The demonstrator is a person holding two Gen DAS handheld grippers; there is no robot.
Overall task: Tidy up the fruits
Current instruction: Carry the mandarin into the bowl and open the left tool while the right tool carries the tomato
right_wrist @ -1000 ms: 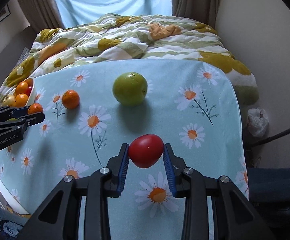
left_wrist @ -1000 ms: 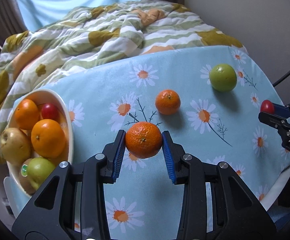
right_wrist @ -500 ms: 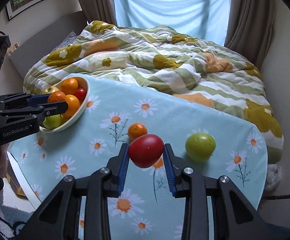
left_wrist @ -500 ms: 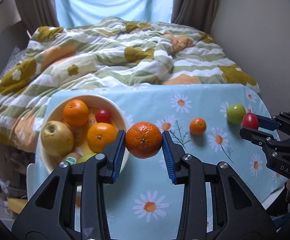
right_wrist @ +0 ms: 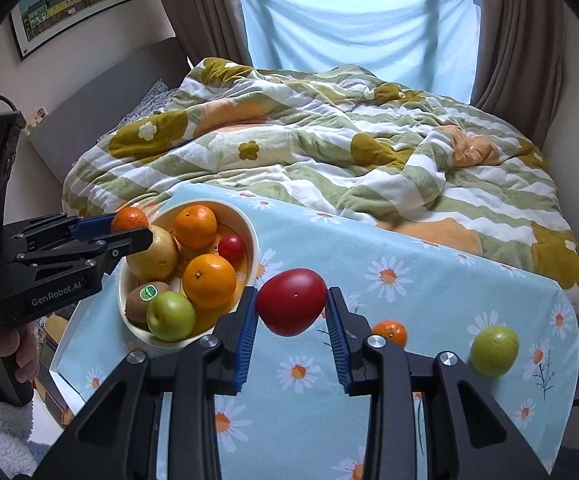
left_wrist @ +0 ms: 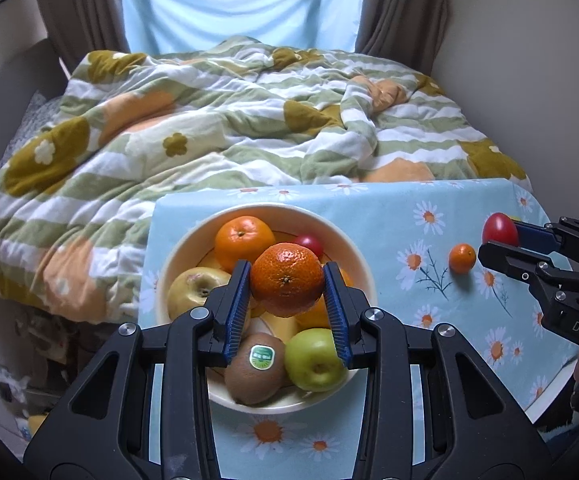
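Note:
My left gripper [left_wrist: 287,304] is shut on a mandarin [left_wrist: 286,279] and holds it above the cream fruit bowl [left_wrist: 353,248]. The bowl [right_wrist: 249,232] holds oranges, a yellow apple, a kiwi, a green apple and a small red fruit. My right gripper [right_wrist: 291,332] is shut on a red tomato [right_wrist: 291,301] and holds it above the table to the right of the bowl. A small mandarin [right_wrist: 391,332] and a green apple [right_wrist: 494,345] lie on the daisy tablecloth [right_wrist: 429,280] at the right. The left gripper also shows in the right wrist view [right_wrist: 129,228].
A bed with a striped floral quilt [right_wrist: 329,140] lies just behind the table. A wall stands at the right, curtains and a window at the back. The table's left edge [left_wrist: 147,280] is close to the bowl.
Both grippers have moved left with their fruit. The left gripper with the mandarin is now over the bowl, and the right gripper with the tomato has come nearer to the bowl.

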